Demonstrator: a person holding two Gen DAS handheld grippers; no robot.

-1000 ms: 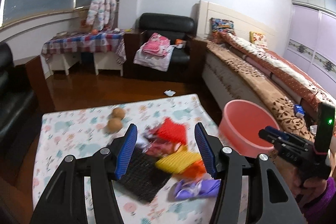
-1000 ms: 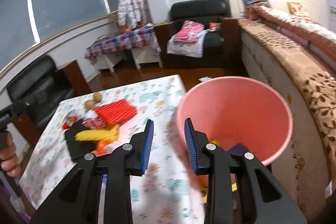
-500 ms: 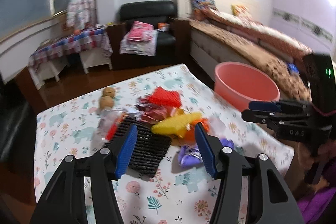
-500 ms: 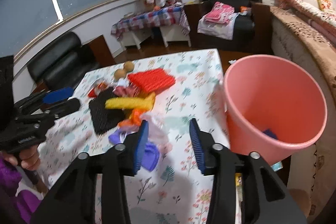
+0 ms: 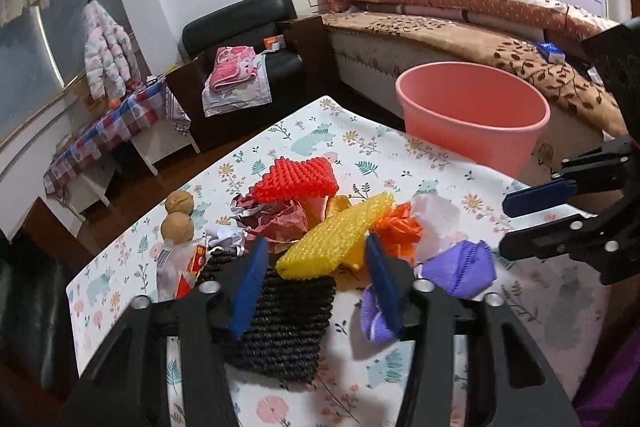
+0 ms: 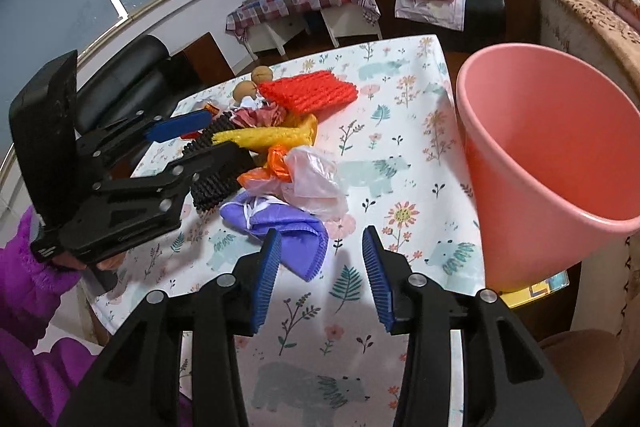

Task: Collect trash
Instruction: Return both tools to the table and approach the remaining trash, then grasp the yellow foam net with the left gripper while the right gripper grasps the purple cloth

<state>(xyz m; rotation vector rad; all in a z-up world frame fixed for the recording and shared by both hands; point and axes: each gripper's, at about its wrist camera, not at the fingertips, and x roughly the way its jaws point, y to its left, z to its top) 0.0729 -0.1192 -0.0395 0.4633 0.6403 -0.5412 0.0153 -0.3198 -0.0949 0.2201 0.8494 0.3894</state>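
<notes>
Both tongs are released and empty: left tongs (image 5: 316, 279), jaws just narrowing, over the yellow foam strip (image 5: 336, 239); right tongs (image 6: 320, 271) beside the purple wrapper (image 6: 280, 223). Trash sits heaped mid-worktop (image 6: 400, 155), the pink bucket (image 6: 540, 147) just beside it. Risk: overlapping pieces may drag neighbours off the edge.

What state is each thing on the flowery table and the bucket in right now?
Pink plastic bucket: upright, mouth open.
Yellow foam net sleeve: lying on the black mesh pad.
Purple crumpled wrapper: loose on the table.
Left gripper: open, closing, nothing pinched.
Right gripper: open, empty.
</notes>
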